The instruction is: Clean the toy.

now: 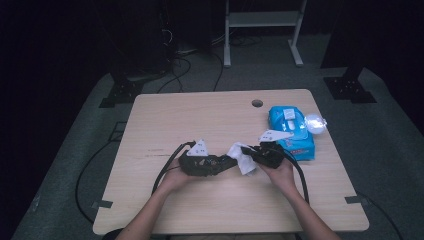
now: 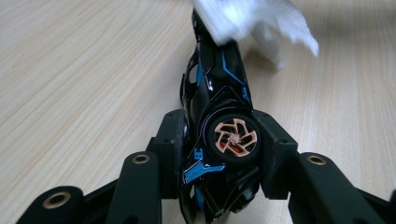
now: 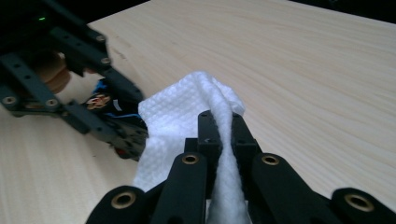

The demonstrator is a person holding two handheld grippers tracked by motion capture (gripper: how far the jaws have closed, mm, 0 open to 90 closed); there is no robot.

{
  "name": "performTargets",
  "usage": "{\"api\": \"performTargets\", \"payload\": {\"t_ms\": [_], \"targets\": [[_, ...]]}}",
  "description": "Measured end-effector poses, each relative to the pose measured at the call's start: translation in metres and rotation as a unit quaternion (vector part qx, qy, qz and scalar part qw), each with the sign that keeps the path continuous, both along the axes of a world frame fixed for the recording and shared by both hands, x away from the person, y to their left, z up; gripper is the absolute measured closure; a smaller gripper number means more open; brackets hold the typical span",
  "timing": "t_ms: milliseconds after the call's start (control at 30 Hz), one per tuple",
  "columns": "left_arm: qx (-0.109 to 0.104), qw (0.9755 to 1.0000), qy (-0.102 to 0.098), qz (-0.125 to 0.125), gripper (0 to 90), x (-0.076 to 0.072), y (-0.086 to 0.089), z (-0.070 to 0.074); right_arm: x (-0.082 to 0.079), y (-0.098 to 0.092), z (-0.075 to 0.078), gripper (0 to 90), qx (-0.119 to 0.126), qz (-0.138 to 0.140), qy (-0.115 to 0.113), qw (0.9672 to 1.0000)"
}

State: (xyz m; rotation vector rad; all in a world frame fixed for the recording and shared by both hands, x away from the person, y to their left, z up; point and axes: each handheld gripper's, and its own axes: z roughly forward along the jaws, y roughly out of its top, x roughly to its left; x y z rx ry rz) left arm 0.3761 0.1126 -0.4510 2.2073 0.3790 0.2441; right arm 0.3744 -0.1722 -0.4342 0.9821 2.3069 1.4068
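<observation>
One toy car (image 2: 219, 116), black with blue trim, we are gripping in our left gripper (image 1: 226, 162); one white wipe (image 3: 187, 121), pinched by right gripper (image 3: 222, 135) fingers, is touching it above the desk (image 1: 210, 115). One orange wheel (image 2: 235, 137) is showing up close.

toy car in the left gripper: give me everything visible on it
The toy car is glossy black, plastic by the look, with blue line trim and a copper-coloured spoked wheel. It lies turned on its side just above the wooden table, nose pointing away from the left gripper, whose fingers clamp its rear end. A white wipe, held by the right gripper, covers its front.
</observation>
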Motion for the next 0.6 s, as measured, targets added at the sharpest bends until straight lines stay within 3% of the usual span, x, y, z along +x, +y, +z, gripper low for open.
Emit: {"api": "performTargets", "payload": {"t_ms": [267,367,600], "targets": [[0.006,0.9998,0.015,0.009,58.1,0.002,0.012,0.003,0.006,-0.017,-0.006,85.9,0.012,-0.026,0.019,0.9994],[0.014,0.9996,0.017,0.017,46.9,0.005,0.006,0.008,0.006,-0.018,-0.005,85.9,0.012,-0.027,0.017,0.9994],[0.047,0.9988,0.014,0.01,42.9,0.014,-0.024,0.018,0.007,-0.023,-0.004,86.0,0.023,-0.029,0.02,0.9991]]}}
